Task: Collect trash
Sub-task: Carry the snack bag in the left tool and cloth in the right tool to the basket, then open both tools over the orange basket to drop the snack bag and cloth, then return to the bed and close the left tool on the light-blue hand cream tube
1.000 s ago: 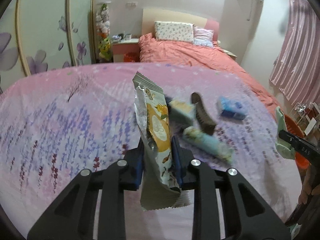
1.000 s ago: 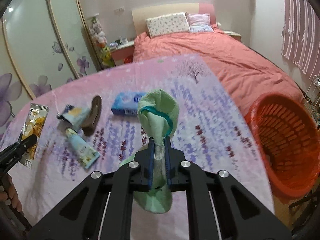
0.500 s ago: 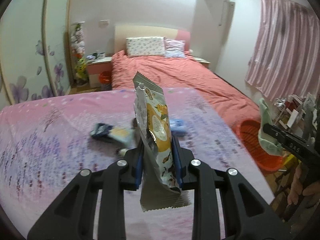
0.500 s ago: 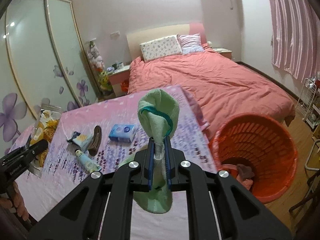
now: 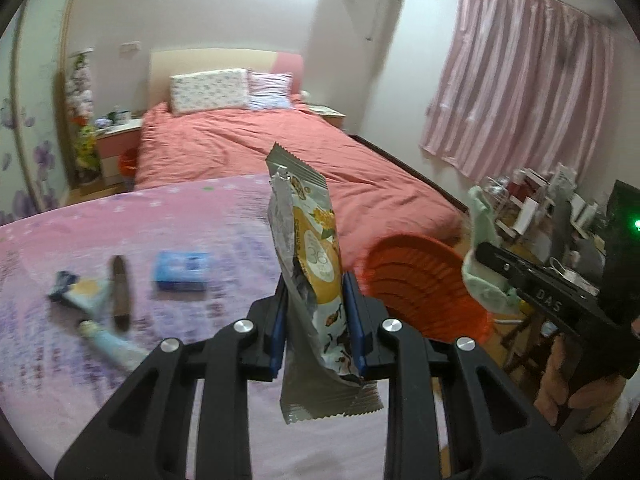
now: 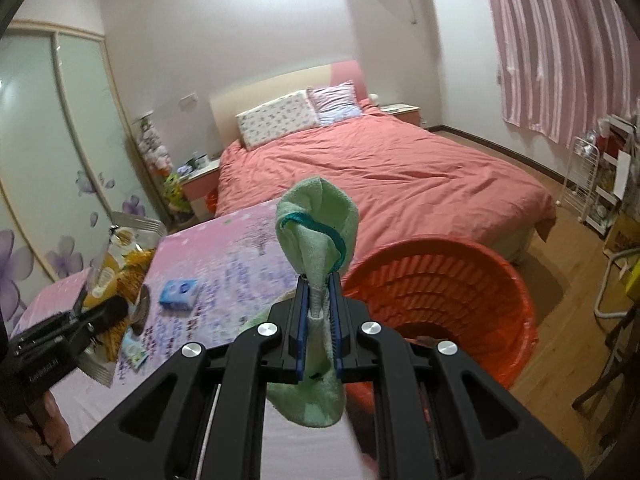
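1. Left wrist view: left gripper (image 5: 316, 312), jaws clamped on a snack wrapper (image 5: 310, 264) that stands upright between the blue pads, its crimped lower edge hanging below them.
2. Right wrist view: right gripper (image 6: 319, 312), jaws pinched tight on a green sock (image 6: 320, 240), cuff end up, toe end drooping below.
3. Orange basket (image 6: 460, 288): on the floor just beyond the right gripper, at the corner of the table; something dark lies inside, too hidden to identify.
4. Table with pink floral cloth (image 5: 160, 220): carries a blue packet (image 5: 182, 276), a brown strip (image 5: 120, 292), a pale tube (image 5: 112, 340) and a small wrapper (image 5: 84, 290), all blurred.
5. Bed with red cover (image 6: 380, 168): behind the table.
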